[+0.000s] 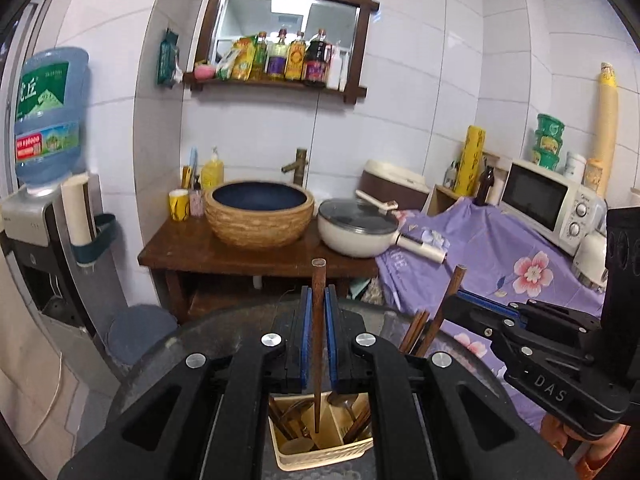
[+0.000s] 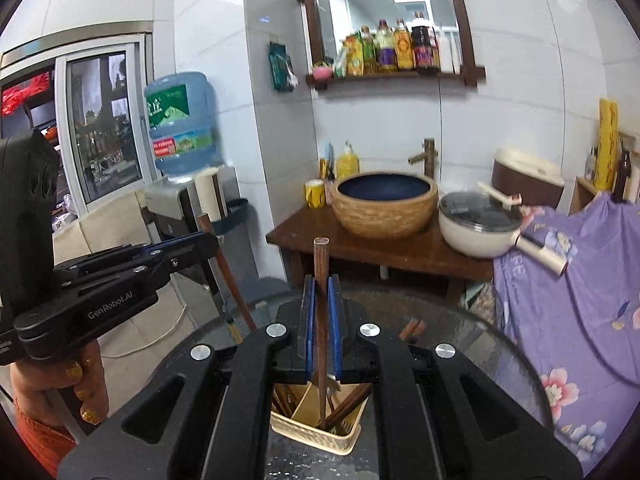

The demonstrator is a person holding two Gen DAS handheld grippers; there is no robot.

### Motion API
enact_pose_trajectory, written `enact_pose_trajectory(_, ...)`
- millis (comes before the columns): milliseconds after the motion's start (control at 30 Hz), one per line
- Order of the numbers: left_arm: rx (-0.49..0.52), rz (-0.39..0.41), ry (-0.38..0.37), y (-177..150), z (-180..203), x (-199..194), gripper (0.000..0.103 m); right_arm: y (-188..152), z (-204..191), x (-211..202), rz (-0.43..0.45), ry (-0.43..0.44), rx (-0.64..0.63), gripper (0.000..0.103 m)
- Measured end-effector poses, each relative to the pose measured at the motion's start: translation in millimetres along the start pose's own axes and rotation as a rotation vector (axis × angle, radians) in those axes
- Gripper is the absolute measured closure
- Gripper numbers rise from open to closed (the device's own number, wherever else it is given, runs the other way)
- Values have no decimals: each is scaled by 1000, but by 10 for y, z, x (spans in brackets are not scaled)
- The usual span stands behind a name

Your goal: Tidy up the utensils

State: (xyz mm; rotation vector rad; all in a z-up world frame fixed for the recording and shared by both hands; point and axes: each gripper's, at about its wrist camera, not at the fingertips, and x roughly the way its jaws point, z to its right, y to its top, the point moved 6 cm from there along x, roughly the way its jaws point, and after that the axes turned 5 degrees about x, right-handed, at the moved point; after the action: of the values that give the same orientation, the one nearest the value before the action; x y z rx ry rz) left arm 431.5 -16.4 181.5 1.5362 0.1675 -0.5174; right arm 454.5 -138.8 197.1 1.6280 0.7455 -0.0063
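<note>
In the left wrist view my left gripper (image 1: 319, 294) is shut on a dark wooden chopstick (image 1: 318, 320) that stands upright between the blue pads. Its lower tip hangs over a cream divided utensil holder (image 1: 320, 458) on the round glass table (image 1: 168, 352). The holder contains several chopsticks and a spoon. My right gripper (image 2: 321, 282) is likewise shut on a second wooden chopstick (image 2: 321, 264), held upright over the same holder (image 2: 304, 432). The two grippers sit side by side, each seen in the other's view: the right gripper (image 1: 460, 300) and the left gripper (image 2: 204, 240).
Behind the table a wooden stand (image 1: 180, 248) carries a woven-look basin (image 1: 260, 216) and a lidded white pot (image 1: 356, 228). A purple floral cloth (image 1: 500, 256) with a microwave (image 1: 548, 200) lies right. A water dispenser (image 1: 44, 208) and grey bin (image 1: 140, 332) stand left.
</note>
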Motion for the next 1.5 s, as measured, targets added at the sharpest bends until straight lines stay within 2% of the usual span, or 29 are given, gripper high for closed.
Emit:
enact_pose_trajectory(200, -14, -86, 2, -406, -77, 295, 96, -372, 120, 264, -56, -14, 29, 96)
enact_pose_trajectory(400, -18, -152, -5, -678, -89, 495, 96, -561, 177, 384, -88, -20, 48, 96)
enact_pose_trajectory(633, -6, -154, -7, -690, -76, 500, 96, -578, 236, 407, -76, -42, 64, 96)
enact_pose_trajectory(700, -5, -132, -5, -647, -79, 418, 85, -541, 265, 368, -50, -47, 74, 95)
enact_pose_trajectory(733, -6, -117, 3, -627, -85, 371, 67, -522, 272, 339, -43, -45, 74, 91)
enact_pose_trajectory(767, -8, -96, 8, -606, -85, 296, 54, -513, 274, 296, -34, -43, 74, 87)
enact_pose_trajectory(800, -10, -66, 5, -575, -79, 178, 49, -500, 267, 260, -26, -44, 72, 75)
enact_pose_trajectory(833, -7, -41, -1, -558, -66, 70, 40, -490, 261, 183, -6, -49, 67, 64)
enact_pose_trajectory(867, -1, -18, -6, -549, -49, -29, 30, -478, 257, 113, 14, -51, 65, 60)
enact_pose_trajectory(900, 6, 3, -5, -545, -31, -117, 23, -470, 255, 28, 37, -53, 61, 58)
enact_pose_trajectory(967, 38, 61, 17, -604, -1, -396, 8, -488, 235, -190, 85, -64, 48, 46)
enact_pose_trajectory(1000, 58, 84, 35, -657, 5, -525, 6, -515, 231, -307, 108, -72, 45, 36)
enact_pose_trajectory(1033, 71, 99, 52, -698, 4, -612, 6, -561, 226, -437, 133, -77, 43, 30)
enact_pose_trajectory(1100, 88, 127, 98, -831, -32, -824, 6, -665, 200, -641, 160, -74, 31, 23)
enact_pose_trajectory(1133, 86, 141, 122, -926, -60, -946, 6, -751, 185, -749, 172, -77, 25, 16)
enact_pose_trajectory(1200, 74, 167, 158, -1096, -113, -1155, 6, -901, 153, -908, 195, -86, 20, 11)
enact_pose_trajectory(1333, 33, 230, 237, -1593, -168, -1588, 6, -1422, 27, -1199, 226, -72, -2, 5)
enact_pose_trajectory(1500, 3, 219, 264, -2211, -90, -1879, 6, -2203, -195, -1449, 208, -85, -45, 6)
